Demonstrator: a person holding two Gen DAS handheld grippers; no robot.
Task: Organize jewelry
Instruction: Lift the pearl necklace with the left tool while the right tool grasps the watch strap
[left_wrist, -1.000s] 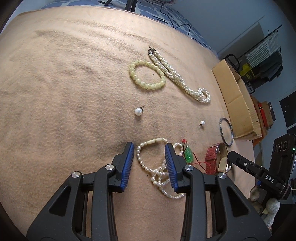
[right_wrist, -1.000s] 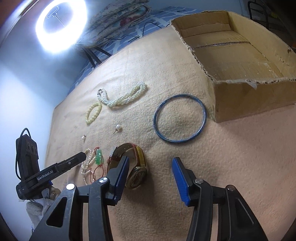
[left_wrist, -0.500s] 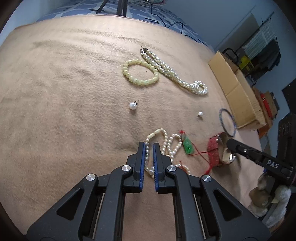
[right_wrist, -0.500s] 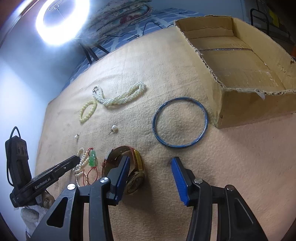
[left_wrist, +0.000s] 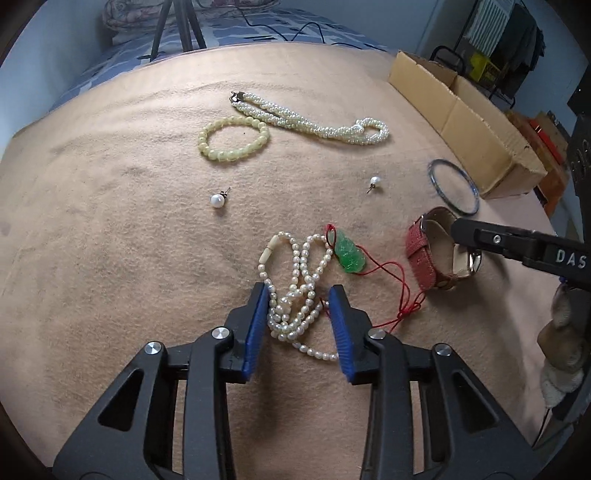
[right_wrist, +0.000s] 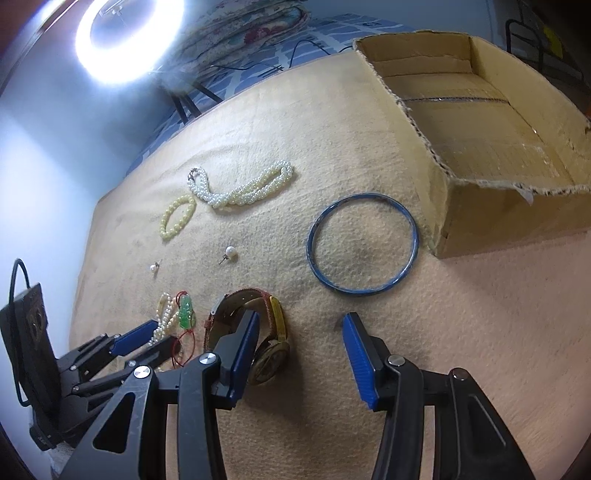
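My left gripper (left_wrist: 300, 291) is open, its jaws on either side of a tangled white pearl necklace (left_wrist: 295, 291) lying on the tan blanket. A green pendant on red cord (left_wrist: 349, 254) lies just right of it. My right gripper (right_wrist: 299, 321) is open and empty, its left finger over a red-strapped watch (right_wrist: 258, 325), also seen in the left wrist view (left_wrist: 428, 251). A blue bangle (right_wrist: 364, 245) lies ahead of the right gripper.
An open cardboard box (right_wrist: 480, 107) stands at the right. A twisted pearl necklace (left_wrist: 314, 120), a pale green bead bracelet (left_wrist: 232, 138) and two pearl earrings (left_wrist: 218, 200) (left_wrist: 375, 181) lie farther back. A ring light (right_wrist: 129, 33) stands beyond the blanket.
My left gripper closed half a second ago and has now opened again around the pearl necklace, having moved forward. The right gripper stayed open and barely moved.
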